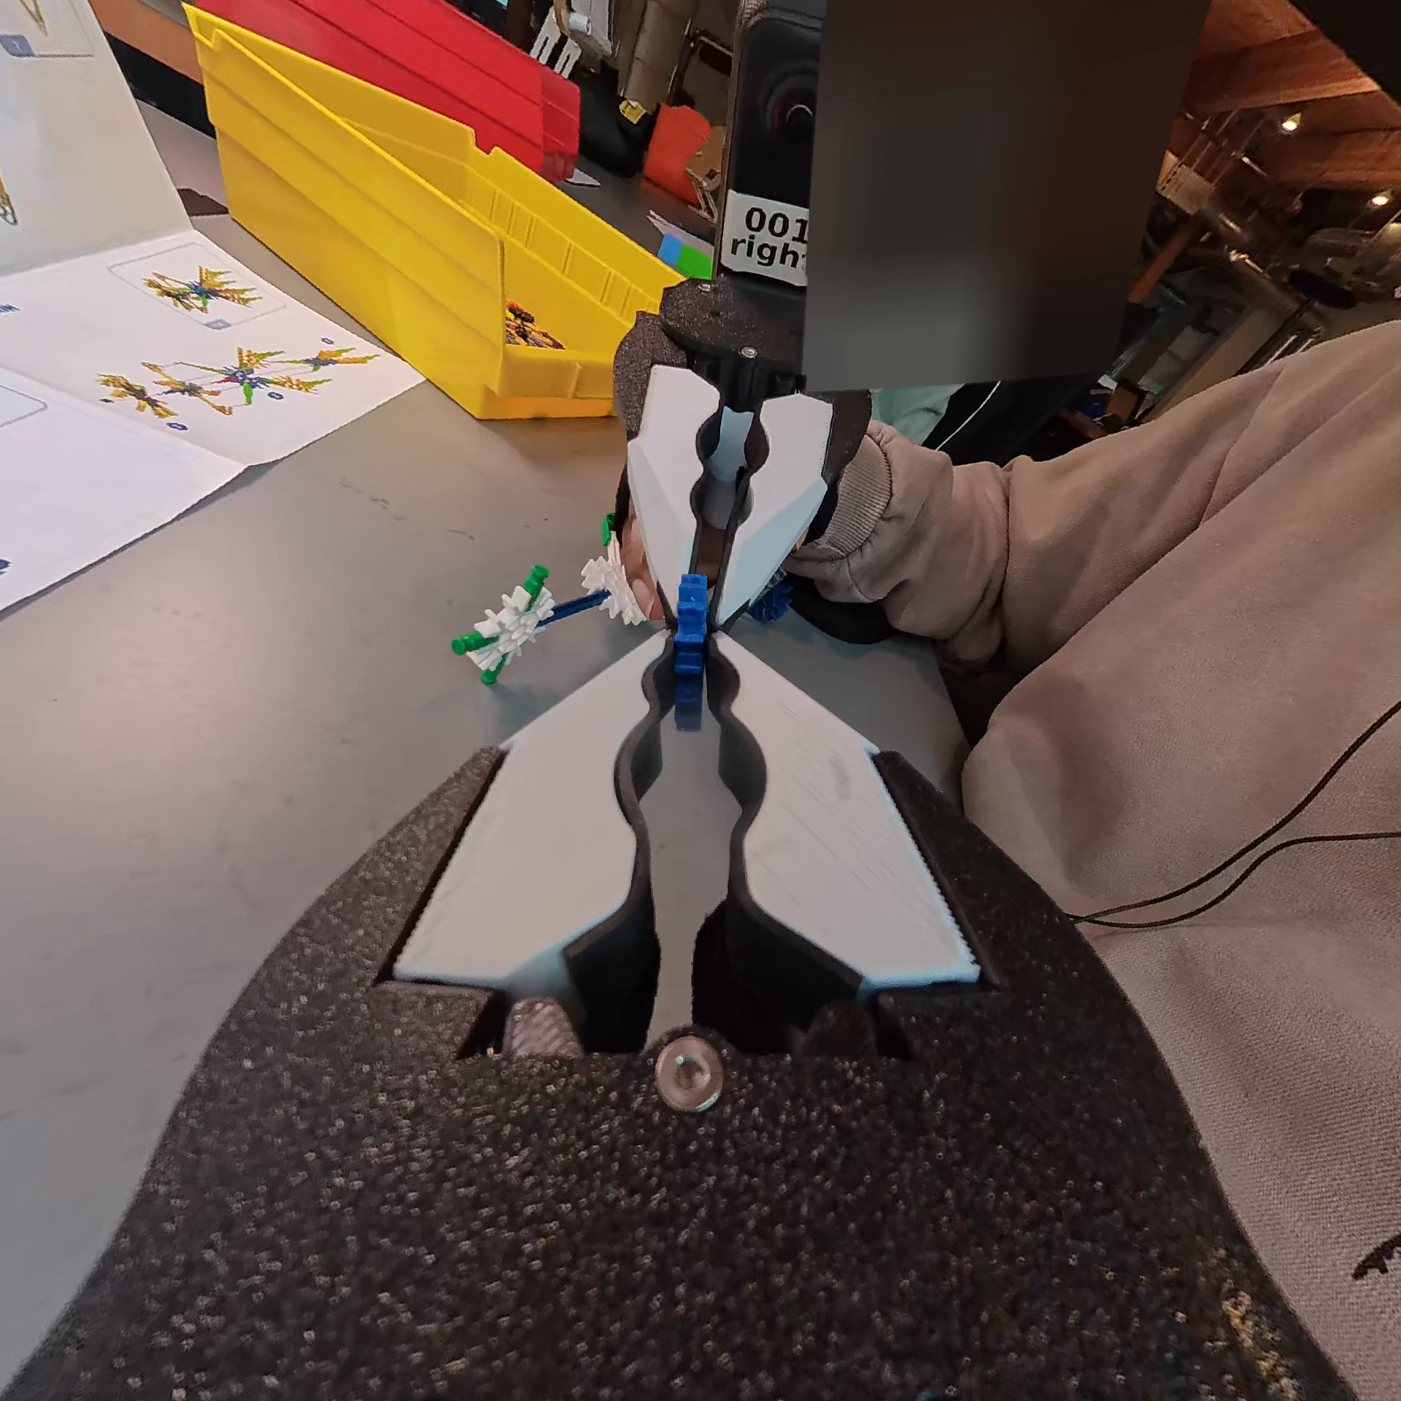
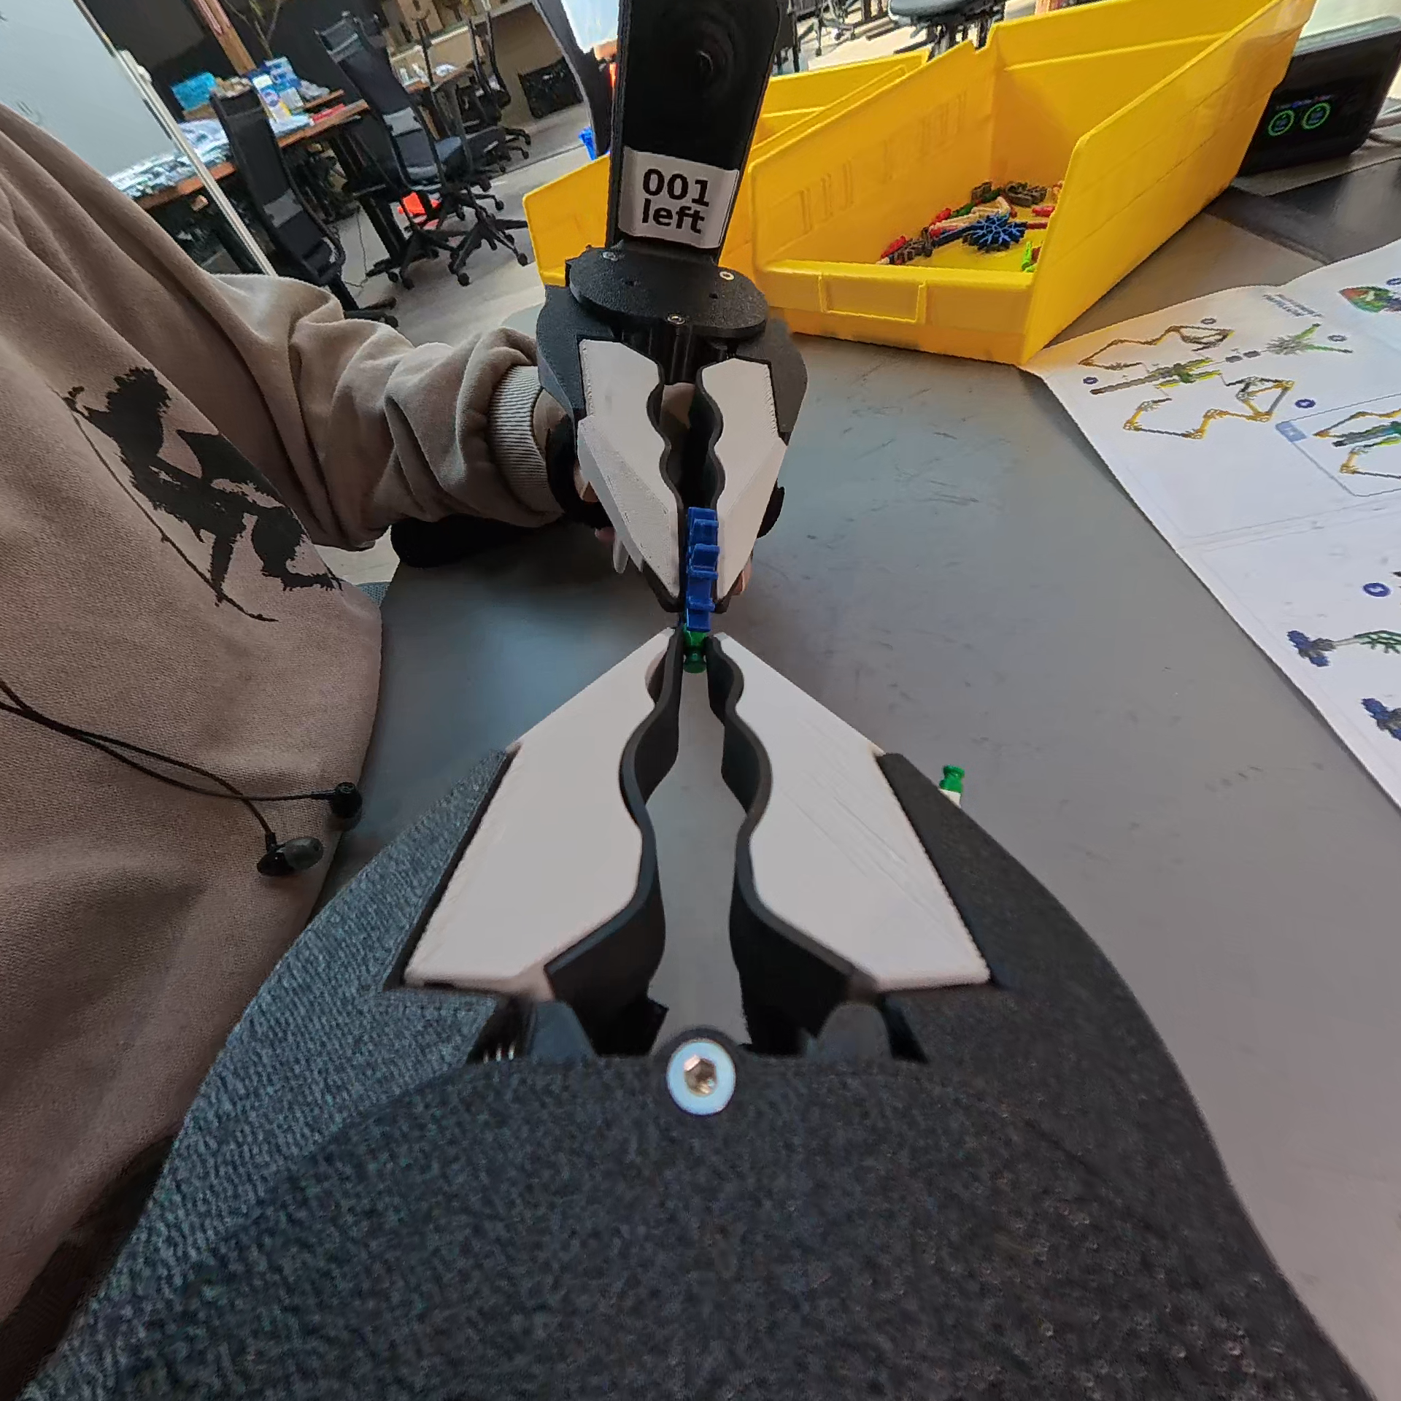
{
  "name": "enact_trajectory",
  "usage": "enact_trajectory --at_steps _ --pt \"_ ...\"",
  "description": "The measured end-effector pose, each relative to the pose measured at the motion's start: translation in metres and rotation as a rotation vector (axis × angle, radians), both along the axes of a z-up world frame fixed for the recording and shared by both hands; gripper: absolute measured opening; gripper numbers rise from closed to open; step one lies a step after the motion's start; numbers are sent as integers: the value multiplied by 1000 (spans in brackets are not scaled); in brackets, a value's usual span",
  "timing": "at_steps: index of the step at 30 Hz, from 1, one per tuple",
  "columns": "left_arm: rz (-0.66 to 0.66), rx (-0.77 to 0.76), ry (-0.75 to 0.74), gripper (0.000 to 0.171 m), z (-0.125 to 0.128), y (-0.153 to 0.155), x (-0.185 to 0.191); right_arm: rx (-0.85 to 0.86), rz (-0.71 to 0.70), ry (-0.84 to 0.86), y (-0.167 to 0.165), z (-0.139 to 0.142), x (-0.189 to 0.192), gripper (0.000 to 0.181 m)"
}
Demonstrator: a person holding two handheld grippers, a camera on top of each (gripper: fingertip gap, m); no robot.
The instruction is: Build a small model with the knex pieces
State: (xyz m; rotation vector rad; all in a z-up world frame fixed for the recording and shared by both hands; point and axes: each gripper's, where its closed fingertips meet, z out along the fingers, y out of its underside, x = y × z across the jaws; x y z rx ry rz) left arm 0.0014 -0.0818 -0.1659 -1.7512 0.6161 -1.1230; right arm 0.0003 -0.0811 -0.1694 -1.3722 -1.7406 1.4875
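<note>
My left gripper (image 1: 691, 643) is shut on a blue toothed connector (image 1: 688, 678), held edge-on above the grey table (image 1: 265, 758). It also shows in the right wrist view (image 2: 701, 599), with the blue connector (image 2: 701, 553) between its white fingers. My right gripper (image 2: 694, 643) faces it tip to tip and is shut on a short green rod (image 2: 693, 653) whose end meets the connector's lower edge. In the left wrist view the right gripper (image 1: 694, 618) stands just behind the connector, and the green rod is hidden.
A small assembly of white snowflake connectors, green rods and a blue rod (image 1: 523, 618) lies on the table to the left. Yellow bins (image 1: 394, 250) (image 2: 948, 227) hold loose pieces, with a red bin (image 1: 424, 61) behind. Printed instruction sheets (image 1: 152, 394) (image 2: 1251, 470) lie flat. A person's beige sleeves flank both grippers. Both grippers' tips are close together, under 4 cm apart.
</note>
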Motion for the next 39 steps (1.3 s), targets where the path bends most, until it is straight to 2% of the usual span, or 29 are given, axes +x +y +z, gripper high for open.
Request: enact_trajectory --at_steps 13,16,20,26,36,37,39 --pt "12 49 -24 5 10 -1 0 -12 -1 49 -1 7 -2 4" --pt "82 56 -29 5 10 8 -5 10 -72 57 9 8 -7 4" --pt "241 110 3 6 13 24 -13 33 -199 82 27 13 -16 5" --pt "443 257 179 5 25 42 -19 161 -366 127 45 25 -22 7" --pt "617 273 450 6 9 66 -23 504 -530 77 61 19 -23 3" --pt "633 269 462 6 6 68 -23 600 -536 63 63 16 -23 3" --pt "627 244 389 6 12 68 -22 610 -542 79 63 23 -22 3"
